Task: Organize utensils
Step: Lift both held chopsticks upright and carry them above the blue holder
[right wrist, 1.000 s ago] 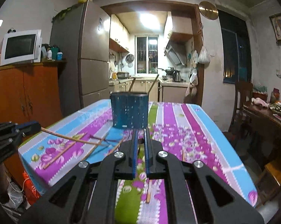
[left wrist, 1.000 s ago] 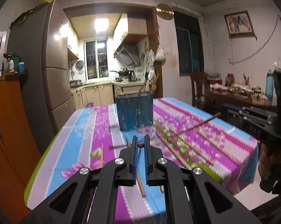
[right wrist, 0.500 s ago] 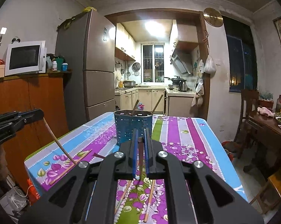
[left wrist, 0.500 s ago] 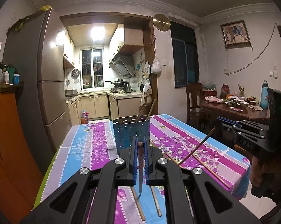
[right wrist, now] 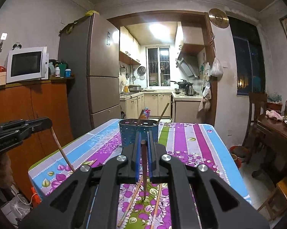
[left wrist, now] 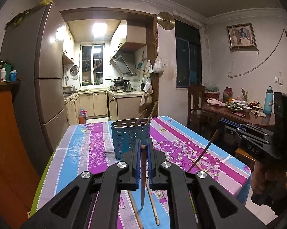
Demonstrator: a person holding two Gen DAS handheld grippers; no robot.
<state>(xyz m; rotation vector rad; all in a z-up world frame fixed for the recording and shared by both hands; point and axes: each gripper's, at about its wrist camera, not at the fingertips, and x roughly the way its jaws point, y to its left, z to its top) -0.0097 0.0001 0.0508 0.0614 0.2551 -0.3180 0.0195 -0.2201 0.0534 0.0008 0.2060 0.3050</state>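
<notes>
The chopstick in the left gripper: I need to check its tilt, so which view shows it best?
The right wrist view: the chopstick shows side-on, hanging slanted from the left gripper over the table. The left wrist view shows it end-on and foreshortened between the blue pads.

Ahead of my left claw (left wrist: 143, 160) the blue holder (left wrist: 131, 137) stands on the counter (left wrist: 82, 148) as the 1 upright obstacle, and 2 sticks (left wrist: 152, 110) lean out of its rim on the right side. The holder's left part looks open from above. To its left the striped cloth lies bare; that lane is free right to the edge. Right of it, my right claw (left wrist: 222, 123) hangs over the counter's edge, its dangling chopstick (left wrist: 204, 150) slanting down across that side. Below both claws, loose chopsticks (right wrist: 132, 198) lie flat on the cloth. My own pinched chopstick (left wrist: 142, 177) hangs tip-down, clear of the cloth.
</notes>
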